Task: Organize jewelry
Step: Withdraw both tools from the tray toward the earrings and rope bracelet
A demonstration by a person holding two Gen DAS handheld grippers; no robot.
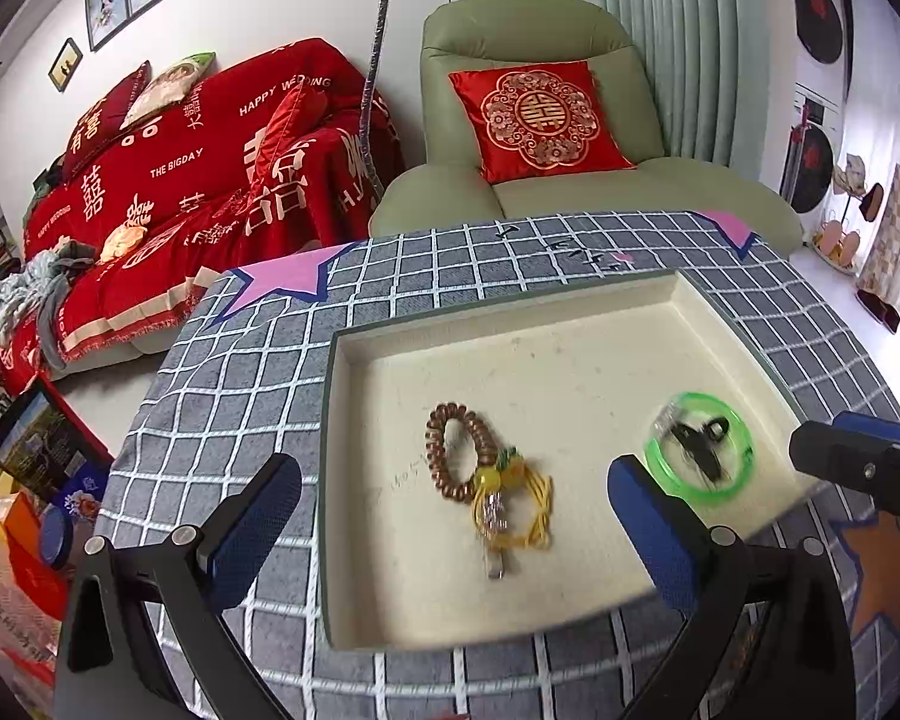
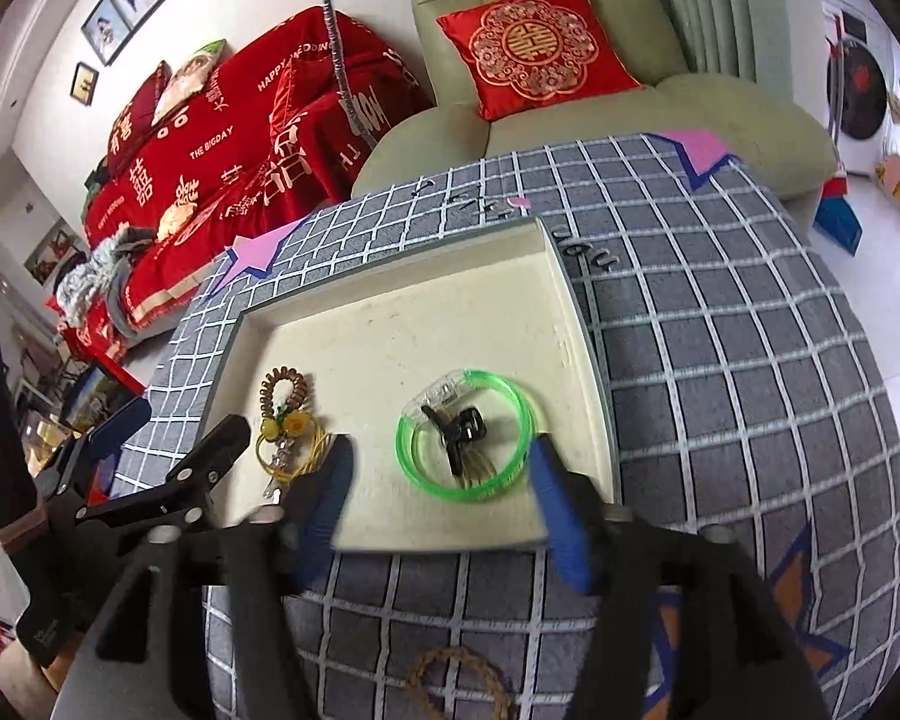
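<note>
A: What colours are seen in the cream rectangular tray [image 1: 570, 372]?

B: A translucent green plastic bangle [image 1: 699, 447], a brown coiled hair tie [image 1: 459, 450] and a yellow cord charm [image 1: 513, 507].

A: And underneath?

B: A grey tablecloth [image 1: 258, 378] checked with white lines.

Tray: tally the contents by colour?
In the cream tray:
Brown: 1, coil bracelet
Yellow: 1, cord charm piece
Green: 1, translucent bangle
Black: 1, hair claw clip inside the bangle
Total: 4
</note>
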